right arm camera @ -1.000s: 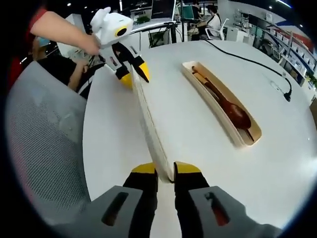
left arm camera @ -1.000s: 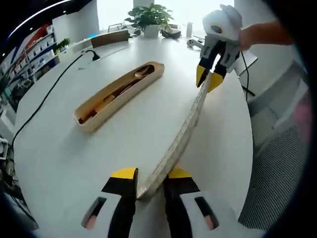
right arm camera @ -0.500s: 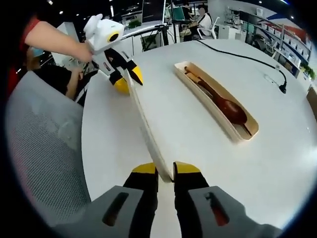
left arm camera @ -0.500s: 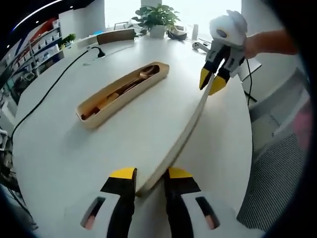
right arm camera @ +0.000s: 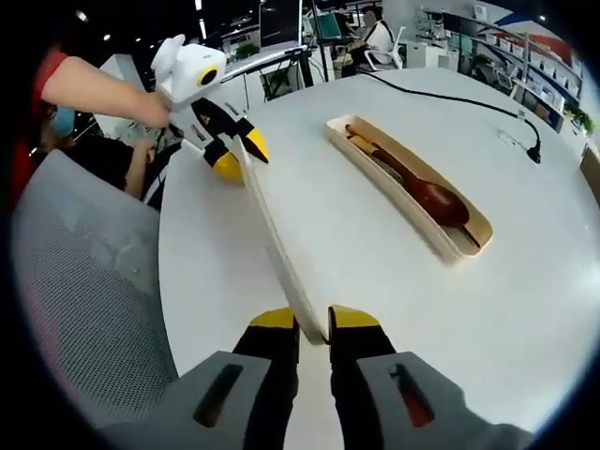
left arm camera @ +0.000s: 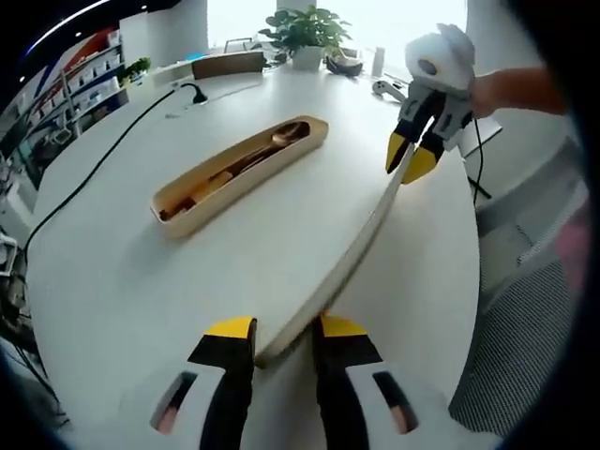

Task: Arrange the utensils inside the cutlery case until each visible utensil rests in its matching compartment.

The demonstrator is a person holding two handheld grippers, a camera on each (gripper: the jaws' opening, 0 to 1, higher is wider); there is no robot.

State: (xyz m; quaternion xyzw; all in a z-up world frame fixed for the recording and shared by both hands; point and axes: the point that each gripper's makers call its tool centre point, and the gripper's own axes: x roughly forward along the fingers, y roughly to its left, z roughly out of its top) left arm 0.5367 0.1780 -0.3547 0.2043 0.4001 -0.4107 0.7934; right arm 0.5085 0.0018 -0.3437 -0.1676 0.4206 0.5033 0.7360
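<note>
The long, thin lid (left arm camera: 352, 258) of the cutlery case (left arm camera: 239, 171) is held above the counter (left arm camera: 122, 272) near its edge, one end clamped in the left gripper (left arm camera: 284, 330) and the other in the right gripper (right arm camera: 313, 322), and it is judged light, stiff and somewhat slippery.

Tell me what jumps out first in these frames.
The long pale lid, held at both ends above the white table: the left gripper pinches the near end in its own view, and the right gripper clamps the far end. Beside it, apart, lies the open case, with a dark wooden spoon and other utensils lying along its length.
</note>
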